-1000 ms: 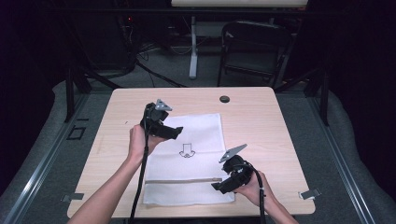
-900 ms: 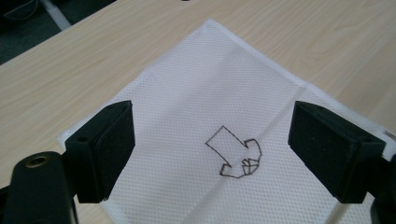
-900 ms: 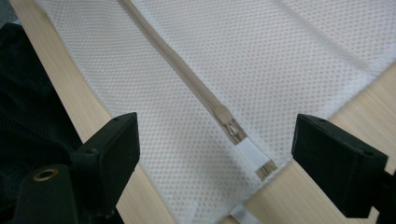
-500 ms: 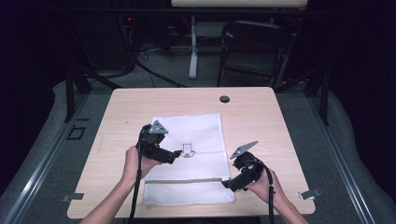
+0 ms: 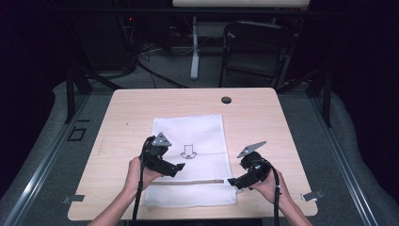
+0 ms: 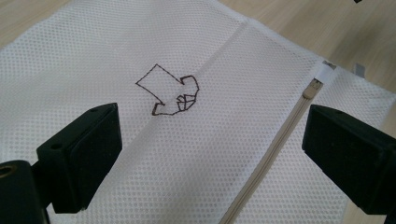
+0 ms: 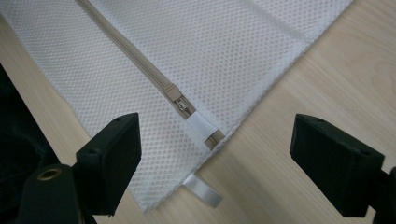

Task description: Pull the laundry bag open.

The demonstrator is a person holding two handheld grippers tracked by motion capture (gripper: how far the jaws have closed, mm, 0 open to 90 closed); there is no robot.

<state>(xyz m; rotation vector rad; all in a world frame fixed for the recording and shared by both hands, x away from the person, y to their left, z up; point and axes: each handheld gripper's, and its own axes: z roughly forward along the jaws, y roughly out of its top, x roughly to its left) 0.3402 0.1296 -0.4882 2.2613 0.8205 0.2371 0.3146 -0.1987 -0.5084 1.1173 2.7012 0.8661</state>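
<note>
Now both grippers hover with jaws apart over a white mesh zip bag lying flat on the pale wooden table.

Nearest, the right gripper sits at the bag's right edge, nothing between its jaws, which have just been closing a little; its own view shows the beige zip's slider at the zip's end. The left gripper, its jaws just opened wider, hangs over the bag near the stitched brown arrow. Farther off, a small black round disc lies near the far edge.
</note>
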